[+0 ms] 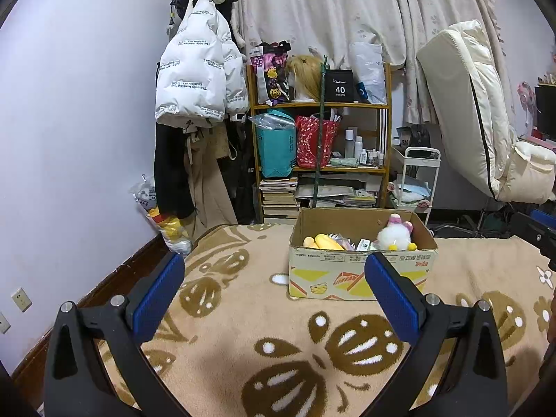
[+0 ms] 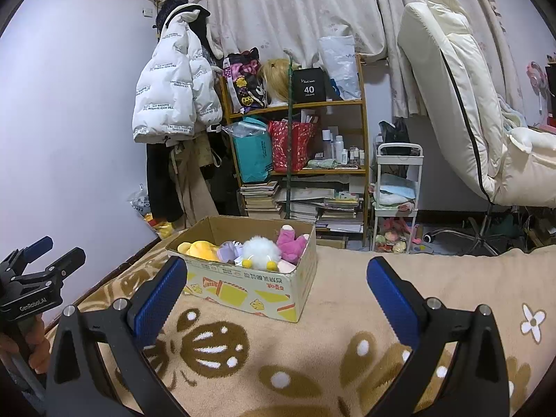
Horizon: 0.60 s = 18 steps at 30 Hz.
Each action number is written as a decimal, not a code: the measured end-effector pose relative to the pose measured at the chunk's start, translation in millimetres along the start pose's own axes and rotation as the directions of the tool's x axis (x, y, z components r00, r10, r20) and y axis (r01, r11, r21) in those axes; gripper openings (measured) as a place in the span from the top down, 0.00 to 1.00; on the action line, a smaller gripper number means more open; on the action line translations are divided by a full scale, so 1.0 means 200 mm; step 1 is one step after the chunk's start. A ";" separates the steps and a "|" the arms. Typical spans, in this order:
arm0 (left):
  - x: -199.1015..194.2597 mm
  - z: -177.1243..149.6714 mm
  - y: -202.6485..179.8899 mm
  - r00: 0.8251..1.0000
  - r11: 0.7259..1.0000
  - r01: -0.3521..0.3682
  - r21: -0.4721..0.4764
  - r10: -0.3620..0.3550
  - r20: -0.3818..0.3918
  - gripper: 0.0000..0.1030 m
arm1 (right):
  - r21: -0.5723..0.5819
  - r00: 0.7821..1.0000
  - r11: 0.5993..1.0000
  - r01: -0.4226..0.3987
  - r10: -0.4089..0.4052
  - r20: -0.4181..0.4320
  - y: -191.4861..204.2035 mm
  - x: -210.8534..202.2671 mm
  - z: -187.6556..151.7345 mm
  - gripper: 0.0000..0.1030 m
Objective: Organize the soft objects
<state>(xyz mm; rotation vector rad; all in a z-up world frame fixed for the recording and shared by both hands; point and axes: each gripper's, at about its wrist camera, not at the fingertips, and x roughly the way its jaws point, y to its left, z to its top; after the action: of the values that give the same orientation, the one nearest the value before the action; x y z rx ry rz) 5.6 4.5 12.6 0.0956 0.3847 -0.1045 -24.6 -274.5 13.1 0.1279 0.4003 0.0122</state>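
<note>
Toys packed in box (image 2: 243, 285) on bed blanket (image 2: 312, 365): white fluffy toy (image 2: 260, 252) at centre, pink toy (image 2: 290, 243) at its 2 o'clock, yellow toy (image 2: 199, 248) at its 9 o'clock. Left gripper (image 1: 274, 299) and right gripper (image 2: 276, 299) both short of box, jaws wide, holding nothing. No loose toy seen on blanket. Probably next: reach in from above, straddle one toy only, close gently on its body, lift straight up clear of box wall.
</note>
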 end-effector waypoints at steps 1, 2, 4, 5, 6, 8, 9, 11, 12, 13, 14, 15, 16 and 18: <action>0.00 0.00 0.00 1.000 1.000 0.001 0.002 -0.001 -0.001 0.01 | -0.001 1.000 1.000 0.001 -0.001 -0.001 0.00 0.00 0.00 0.00; 0.00 0.00 0.00 1.000 1.000 -0.002 0.001 0.002 0.000 0.01 | -0.001 1.000 1.000 0.001 -0.001 -0.001 0.00 0.00 0.00 0.00; 0.00 0.00 0.00 1.000 1.000 -0.008 -0.001 0.008 0.003 0.01 | 0.002 1.000 1.000 -0.001 0.001 -0.005 0.00 0.00 0.00 0.00; -0.01 0.00 0.00 1.000 1.000 -0.011 -0.003 0.011 0.008 0.01 | 0.002 1.000 1.000 0.000 0.000 -0.008 0.00 0.01 -0.01 0.00; -0.01 0.00 -0.01 1.000 1.000 -0.008 -0.002 0.008 0.010 0.01 | 0.003 1.000 1.000 0.000 0.000 -0.010 -0.01 0.02 -0.02 0.00; -0.01 -0.01 -0.01 1.000 1.000 -0.004 -0.001 0.004 0.011 0.01 | 0.003 1.000 1.000 -0.001 0.001 -0.016 -0.01 0.03 -0.03 0.00; -0.01 -0.01 -0.01 1.000 1.000 -0.007 0.001 0.007 0.010 0.01 | 0.004 1.000 1.000 0.000 0.000 -0.018 -0.01 0.03 -0.04 0.00; -0.01 -0.01 -0.01 1.000 1.000 -0.009 0.001 0.009 0.006 0.01 | 0.003 1.000 1.000 0.000 0.000 -0.019 -0.01 0.03 -0.05 0.00; -0.01 -0.01 -0.01 1.000 1.000 -0.011 0.000 0.011 0.007 0.01 | 0.003 1.000 1.000 0.001 -0.001 -0.019 -0.01 0.03 -0.05 0.00; -0.01 -0.01 -0.01 1.000 1.000 -0.012 -0.001 0.012 0.010 0.01 | 0.003 1.000 1.000 0.003 -0.003 -0.018 -0.01 0.03 -0.04 0.00; -0.01 -0.01 -0.01 1.000 1.000 -0.013 -0.003 0.013 0.012 0.01 | 0.003 1.000 1.000 0.003 -0.003 -0.019 -0.01 0.03 -0.05 0.00; -0.01 -0.01 -0.01 1.000 1.000 -0.012 -0.003 0.013 0.010 0.01 | 0.004 1.000 1.000 0.000 0.000 -0.020 -0.01 0.03 -0.04 0.00; -0.01 -0.01 -0.01 1.000 1.000 -0.013 -0.003 0.013 0.009 0.01 | 0.006 1.000 1.000 0.000 0.000 -0.022 -0.01 0.03 -0.05 0.00; -0.01 -0.01 -0.01 1.000 1.000 -0.012 -0.002 0.012 0.009 0.01 | 0.005 1.000 1.000 0.002 -0.001 -0.019 -0.01 0.03 -0.04 0.00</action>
<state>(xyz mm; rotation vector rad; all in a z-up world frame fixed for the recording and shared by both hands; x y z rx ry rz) 2.1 3.0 11.9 0.0959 0.3748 -0.0923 -22.9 -275.5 2.5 0.1325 0.4198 0.0110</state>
